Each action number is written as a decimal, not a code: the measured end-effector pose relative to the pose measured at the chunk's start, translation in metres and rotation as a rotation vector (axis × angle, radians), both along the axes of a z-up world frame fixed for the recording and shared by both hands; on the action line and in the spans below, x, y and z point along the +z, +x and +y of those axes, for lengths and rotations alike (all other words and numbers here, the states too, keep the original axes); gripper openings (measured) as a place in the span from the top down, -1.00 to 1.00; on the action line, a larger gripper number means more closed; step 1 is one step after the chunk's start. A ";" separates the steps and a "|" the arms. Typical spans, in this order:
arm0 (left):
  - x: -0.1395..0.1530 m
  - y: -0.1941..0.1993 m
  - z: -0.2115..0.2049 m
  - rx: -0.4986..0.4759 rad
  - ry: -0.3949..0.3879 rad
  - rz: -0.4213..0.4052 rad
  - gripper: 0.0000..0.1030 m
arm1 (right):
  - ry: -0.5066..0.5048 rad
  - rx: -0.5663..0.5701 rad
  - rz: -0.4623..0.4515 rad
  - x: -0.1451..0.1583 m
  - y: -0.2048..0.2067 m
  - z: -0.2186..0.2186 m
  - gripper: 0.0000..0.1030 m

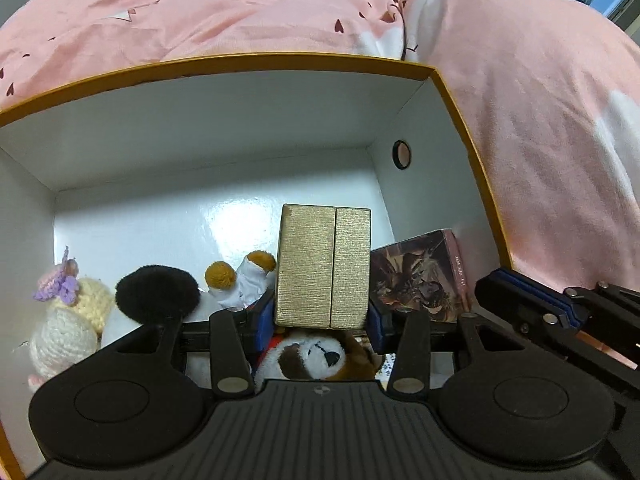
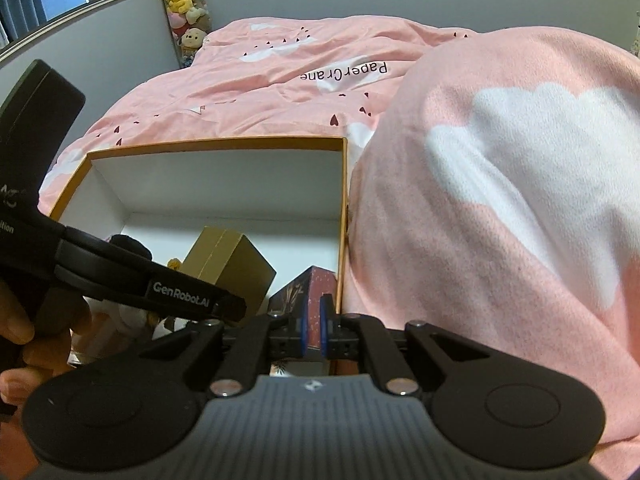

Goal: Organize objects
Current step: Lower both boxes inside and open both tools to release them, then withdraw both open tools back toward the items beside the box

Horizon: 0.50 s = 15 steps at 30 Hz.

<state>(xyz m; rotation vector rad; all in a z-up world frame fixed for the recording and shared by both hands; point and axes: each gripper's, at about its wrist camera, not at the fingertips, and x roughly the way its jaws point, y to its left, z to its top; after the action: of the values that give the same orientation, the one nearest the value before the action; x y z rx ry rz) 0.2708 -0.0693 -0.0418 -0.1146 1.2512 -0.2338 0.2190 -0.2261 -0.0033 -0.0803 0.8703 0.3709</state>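
Holding a gold box [image 1: 323,268] between its blue pads, the left tool [image 1: 322,314] hangs inside a white-walled storage box [image 1: 200,120] with an orange rim, set on a bed under a pink duvet [image 1: 540,140]; the jaws are clamped on the gold box's lower sides, and it stands upright above a brown-and-white plush dog [image 1: 316,356]. The right tool [image 2: 313,330] waits at the storage box's near right corner, jaws drawn together on nothing, just above a printed card box [image 2: 304,288] that leans against the right wall.

The risks, as judged from here: the grip sits low on a tall box, so it could tip forward or swing as the tool tilts; released where it is, it would likely land on the plush dog and topple, as soft toys give no flat footing; the bare white floor further back looks the safer spot. On the left, a black pompom [image 1: 158,294], a knitted cream doll [image 1: 72,320] and an orange-and-white plush [image 1: 240,276] crowd the near floor; a careless descent could press them down. The two tools are near each other at the right wall, so a sideways move could knock the card box or bring them together.
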 end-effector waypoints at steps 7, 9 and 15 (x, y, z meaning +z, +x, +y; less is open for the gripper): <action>0.004 -0.002 -0.007 -0.053 -0.049 -0.017 -0.16 | -0.004 0.003 0.000 -0.001 0.000 0.001 0.89; 0.005 -0.002 -0.002 -0.042 -0.077 -0.013 -0.16 | -0.005 0.005 0.003 -0.001 -0.001 0.001 0.88; 0.013 -0.004 0.022 0.024 -0.219 -0.029 -0.16 | -0.005 0.022 0.004 -0.002 -0.003 0.004 0.68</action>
<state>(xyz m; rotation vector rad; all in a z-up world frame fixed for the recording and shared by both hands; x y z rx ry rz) 0.2665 -0.0475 -0.0292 -0.3134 1.1920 -0.3499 0.2162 -0.2223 -0.0050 -0.0937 0.8746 0.3894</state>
